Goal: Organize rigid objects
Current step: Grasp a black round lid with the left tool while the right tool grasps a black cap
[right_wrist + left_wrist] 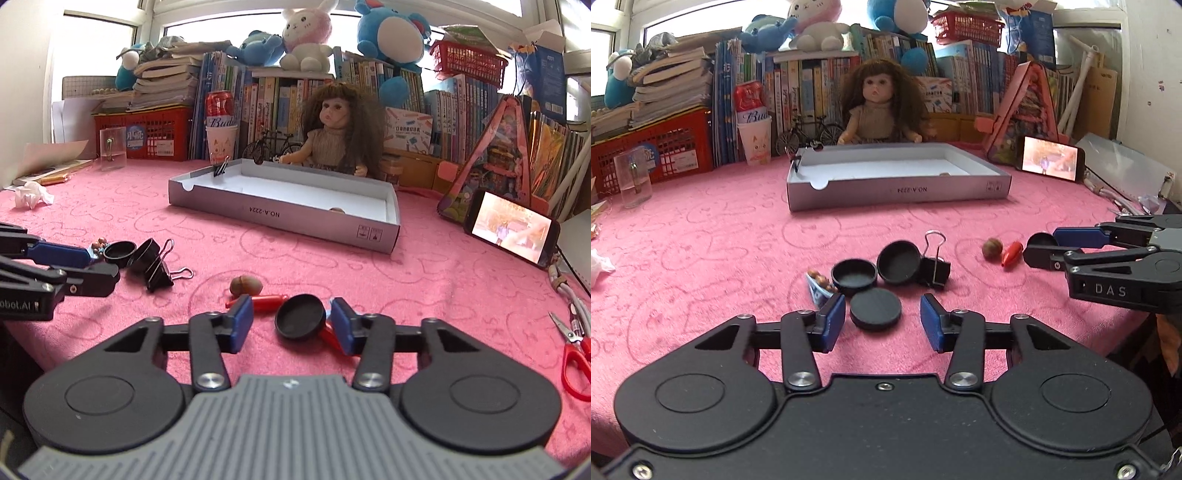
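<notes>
Grey tray [295, 218] holding small binder clip [221, 168], nut [337, 210]

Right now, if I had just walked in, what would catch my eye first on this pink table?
Probably the long-haired doll sitting against the bookshelf, right behind the shallow grey box. Next, the small things scattered on the pink cloth nearer the camera: black round lids, a binder clip and a nut. Off to the right, a phone glows with video.

The surface [701, 229] wears a pink cloth with faint outlined figures. The black caps [875, 308] lie at six o'clock of the grey box [897, 190]; gripper pads [833, 321] are blue.
</notes>
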The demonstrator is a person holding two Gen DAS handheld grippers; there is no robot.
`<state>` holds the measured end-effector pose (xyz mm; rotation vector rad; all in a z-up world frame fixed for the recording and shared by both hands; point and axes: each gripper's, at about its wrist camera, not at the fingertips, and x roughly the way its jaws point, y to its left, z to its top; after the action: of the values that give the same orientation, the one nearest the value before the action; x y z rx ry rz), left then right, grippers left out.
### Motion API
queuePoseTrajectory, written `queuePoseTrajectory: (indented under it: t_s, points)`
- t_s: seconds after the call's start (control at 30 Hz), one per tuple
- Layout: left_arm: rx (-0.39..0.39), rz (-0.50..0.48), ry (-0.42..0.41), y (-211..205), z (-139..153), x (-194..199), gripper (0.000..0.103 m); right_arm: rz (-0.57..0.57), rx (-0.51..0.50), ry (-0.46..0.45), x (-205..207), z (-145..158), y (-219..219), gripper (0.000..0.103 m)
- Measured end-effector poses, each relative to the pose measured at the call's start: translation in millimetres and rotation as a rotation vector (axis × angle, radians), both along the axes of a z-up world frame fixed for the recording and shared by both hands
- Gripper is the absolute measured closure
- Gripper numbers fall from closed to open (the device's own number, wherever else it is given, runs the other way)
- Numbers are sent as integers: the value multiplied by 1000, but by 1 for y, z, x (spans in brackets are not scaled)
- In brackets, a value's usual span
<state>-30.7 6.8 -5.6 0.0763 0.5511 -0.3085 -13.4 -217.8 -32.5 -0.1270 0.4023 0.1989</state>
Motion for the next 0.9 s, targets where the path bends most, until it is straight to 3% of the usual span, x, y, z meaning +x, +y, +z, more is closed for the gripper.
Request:
queuePoseTrajectory:
  t_s: [0.27,0.33,0.4,0.47,0.9]
  points:
    - [9,19,-6,-2,-4,6,61,41,9,18,2,-4,10,54]
    - [6,21,-6,-2,-4,7,63,33,7,23,4,-6,11,55]
    - [6,21,-9,-3,-4,7,73,28,14,30,6,-6,10,58]
    - [16,25,-15,-4,-4,6,74,29,20,38,6,-7,9,66]
    - [-26,31,-55,-6,17,6,74,0,57,9,11,10,7,67]
